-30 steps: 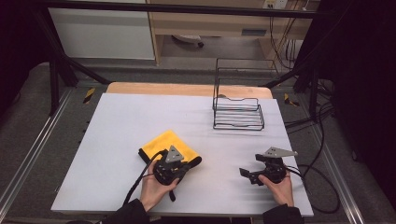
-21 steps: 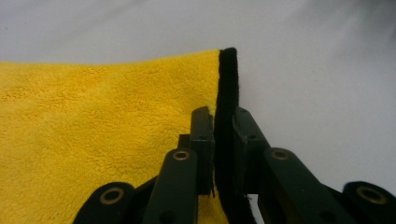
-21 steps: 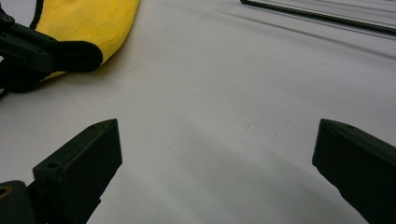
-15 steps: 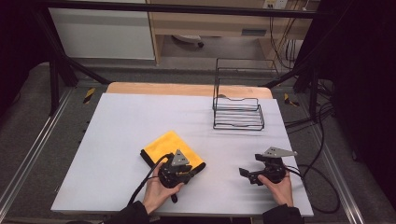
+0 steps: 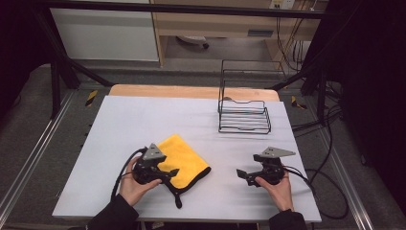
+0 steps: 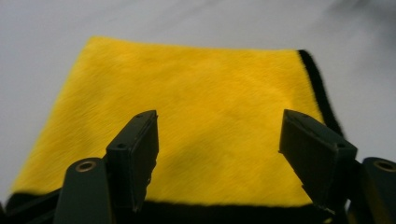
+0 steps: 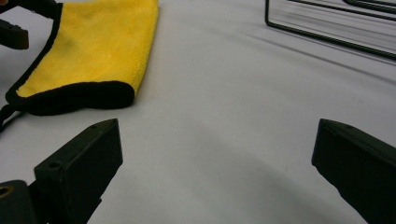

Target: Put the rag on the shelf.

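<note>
A folded yellow cloth (image 5: pixel 184 154) with a black hem lies flat on the white table (image 5: pixel 143 120), front and centre-left. My left gripper (image 5: pixel 172 173) hovers at the cloth's near edge. Its jaws have just been opening and now stand apart. In the left gripper view the left gripper (image 6: pixel 219 123) looks over the yellow cloth (image 6: pixel 196 93), and the pads press on nothing. My right gripper (image 5: pixel 241 174) is held to the right of the cloth, pointing left, open and empty. In the right gripper view the right gripper (image 7: pixel 217 133) faces bare table, with the yellow cloth (image 7: pixel 100 42) at upper left.
A black wire rack (image 5: pixel 244 117) stands at the back right of the table; its lower bars (image 7: pixel 327 28) cross the top of the right gripper view. A wooden strip (image 5: pixel 191 91) runs along the table's far edge. Cables trail off the right side.
My left gripper has pulled back to the left off the cloth's front corner and opened its jaws, letting the cloth go. The right gripper has shifted slightly left.
</note>
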`<state>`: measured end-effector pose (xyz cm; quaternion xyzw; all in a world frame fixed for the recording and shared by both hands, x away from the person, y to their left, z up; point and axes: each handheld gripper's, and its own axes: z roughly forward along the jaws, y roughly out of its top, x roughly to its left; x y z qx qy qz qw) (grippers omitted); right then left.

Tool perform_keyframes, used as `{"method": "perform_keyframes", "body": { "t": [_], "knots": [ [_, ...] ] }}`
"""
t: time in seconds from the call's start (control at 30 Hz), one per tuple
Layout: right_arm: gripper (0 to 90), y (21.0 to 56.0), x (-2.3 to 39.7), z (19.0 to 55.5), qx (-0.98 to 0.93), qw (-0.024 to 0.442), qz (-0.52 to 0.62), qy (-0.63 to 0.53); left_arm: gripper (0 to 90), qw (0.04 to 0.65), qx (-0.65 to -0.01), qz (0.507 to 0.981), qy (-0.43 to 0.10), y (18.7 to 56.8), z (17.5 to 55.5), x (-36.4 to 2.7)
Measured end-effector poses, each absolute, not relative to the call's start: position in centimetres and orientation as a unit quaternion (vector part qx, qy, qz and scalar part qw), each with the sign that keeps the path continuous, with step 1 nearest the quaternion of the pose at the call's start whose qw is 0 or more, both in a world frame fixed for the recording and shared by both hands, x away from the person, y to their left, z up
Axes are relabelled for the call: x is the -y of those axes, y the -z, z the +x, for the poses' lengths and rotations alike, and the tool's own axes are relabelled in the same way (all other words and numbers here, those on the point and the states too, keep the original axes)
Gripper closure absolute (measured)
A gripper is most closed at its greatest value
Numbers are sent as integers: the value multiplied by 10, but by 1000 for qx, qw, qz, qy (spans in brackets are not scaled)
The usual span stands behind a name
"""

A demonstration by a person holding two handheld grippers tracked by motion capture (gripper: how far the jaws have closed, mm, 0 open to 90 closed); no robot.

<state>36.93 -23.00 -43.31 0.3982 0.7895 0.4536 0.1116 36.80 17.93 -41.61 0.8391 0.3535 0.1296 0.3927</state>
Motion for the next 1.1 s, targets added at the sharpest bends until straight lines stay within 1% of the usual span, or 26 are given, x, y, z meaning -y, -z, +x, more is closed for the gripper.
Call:
{"method": "perform_keyframes", "body": {
  "t": [0.13, 0.23, 0.3, 0.33, 0.37, 0.43, 0.5, 0.6, 0.67, 0.7, 0.73, 0.87, 0.97, 1.1],
  "knots": [
    [26, 430, 209, 375, -800, 112, 391, -441, 197, 392, -368, 831, -144, 419, 369, -204],
    [36, 426, 192, 381, -803, 109, 386, -441, 136, 400, -384, 820, -143, 420, 369, -219],
    [47, 425, 179, 386, -806, 108, 378, -442, 133, 410, -395, 810, -140, 421, 369, -227],
    [74, 424, 165, 390, -813, 100, 368, -440, 126, 410, -397, 808, -143, 421, 370, -231],
    [74, 424, 165, 390, -813, 100, 368, -440, 126, 409, -402, 806, -144, 421, 370, -234],
    [109, 424, 153, 394, -821, 95, 358, -434, 111, 407, -405, 805, -146, 422, 370, -240],
    [154, 426, 139, 399, -829, 87, 349, -428, 84, 406, -412, 802, -147, 424, 369, -246],
    [239, 432, 126, 404, -836, 77, 344, -420, 80, 407, -421, 796, -155, 425, 369, -253],
    [311, 437, 119, 407, -837, 69, 348, -417, 80, 409, -425, 792, -154, 426, 370, -256],
    [378, 442, 116, 408, -840, 61, 350, -411, 80, 409, -426, 792, -153, 427, 370, -258],
    [378, 442, 116, 408, -840, 61, 350, -411, 80, 410, -427, 791, -154, 427, 371, -258],
    [474, 448, 113, 411, -845, 50, 352, -398, 80, 408, -428, 792, -153, 429, 372, -261],
    [558, 447, 113, 411, -846, 33, 354, -397, 86, 405, -428, 794, -151, 430, 372, -262],
    [645, 450, 112, 412, -847, 13, 356, -394, 91, 406, -426, 795, -150, 431, 372, -263]
  ]
}}
